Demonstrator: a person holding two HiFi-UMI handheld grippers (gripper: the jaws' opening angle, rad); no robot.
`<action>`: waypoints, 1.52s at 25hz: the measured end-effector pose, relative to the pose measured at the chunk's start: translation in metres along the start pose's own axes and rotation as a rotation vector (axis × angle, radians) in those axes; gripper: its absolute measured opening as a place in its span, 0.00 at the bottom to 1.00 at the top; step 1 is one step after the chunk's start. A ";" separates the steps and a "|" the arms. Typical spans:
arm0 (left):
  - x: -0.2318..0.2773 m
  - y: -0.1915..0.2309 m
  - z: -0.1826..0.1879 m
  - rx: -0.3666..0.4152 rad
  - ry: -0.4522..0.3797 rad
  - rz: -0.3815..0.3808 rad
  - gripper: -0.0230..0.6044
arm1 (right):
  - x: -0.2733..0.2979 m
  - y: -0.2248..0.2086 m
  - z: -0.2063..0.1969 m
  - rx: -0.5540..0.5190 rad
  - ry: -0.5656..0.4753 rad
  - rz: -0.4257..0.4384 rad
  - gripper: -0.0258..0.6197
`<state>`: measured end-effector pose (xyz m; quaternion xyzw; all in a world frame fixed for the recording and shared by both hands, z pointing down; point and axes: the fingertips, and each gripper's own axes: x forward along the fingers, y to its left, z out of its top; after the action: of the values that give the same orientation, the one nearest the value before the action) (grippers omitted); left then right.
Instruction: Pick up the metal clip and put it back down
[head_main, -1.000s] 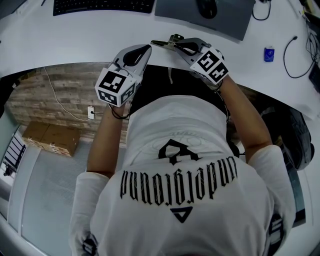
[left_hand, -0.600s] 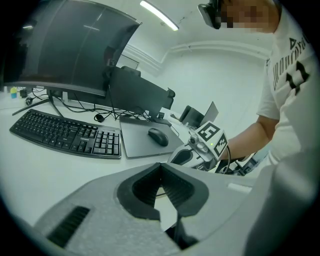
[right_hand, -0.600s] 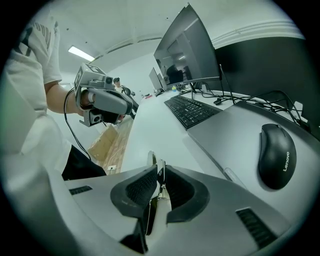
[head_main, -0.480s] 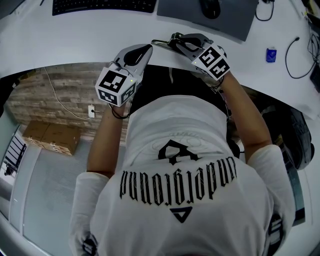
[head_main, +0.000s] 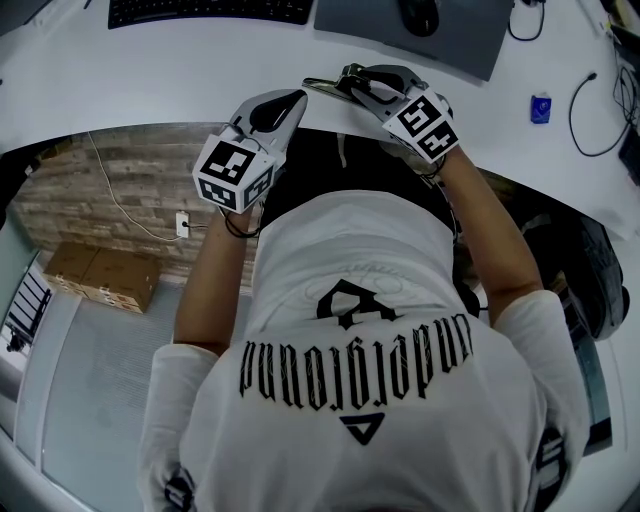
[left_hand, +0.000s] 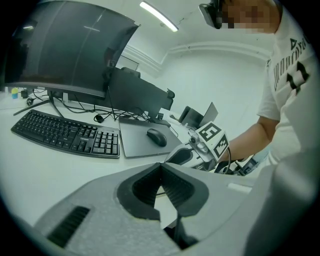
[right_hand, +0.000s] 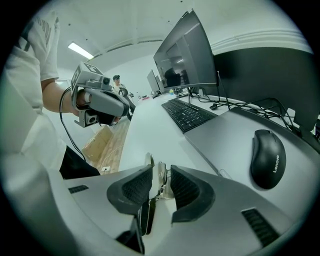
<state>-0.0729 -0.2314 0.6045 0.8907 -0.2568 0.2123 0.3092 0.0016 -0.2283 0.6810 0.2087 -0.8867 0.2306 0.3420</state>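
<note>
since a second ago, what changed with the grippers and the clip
The right hand-held gripper, jaws closed on the metal clip, shifted slightly forward over the desk, carrying the clip along. Nothing was newly taken hold of or let go. The left hand-held gripper stayed where it was, shut and empty.

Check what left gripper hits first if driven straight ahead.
Probably the clip held in the right gripper: its free end lies just ahead of the shut left gripper. Height is unclear, so it might slip past.
</note>
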 end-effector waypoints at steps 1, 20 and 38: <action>-0.001 -0.003 0.000 0.001 -0.002 0.002 0.06 | -0.003 0.001 0.000 -0.001 -0.004 -0.006 0.19; -0.019 -0.081 0.031 0.102 -0.134 0.070 0.06 | -0.109 0.034 0.033 -0.131 -0.141 -0.080 0.18; -0.055 -0.159 0.083 0.200 -0.295 0.157 0.06 | -0.228 0.088 0.087 -0.270 -0.369 -0.113 0.07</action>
<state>-0.0038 -0.1608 0.4453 0.9157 -0.3456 0.1275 0.1607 0.0656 -0.1570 0.4395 0.2489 -0.9440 0.0481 0.2112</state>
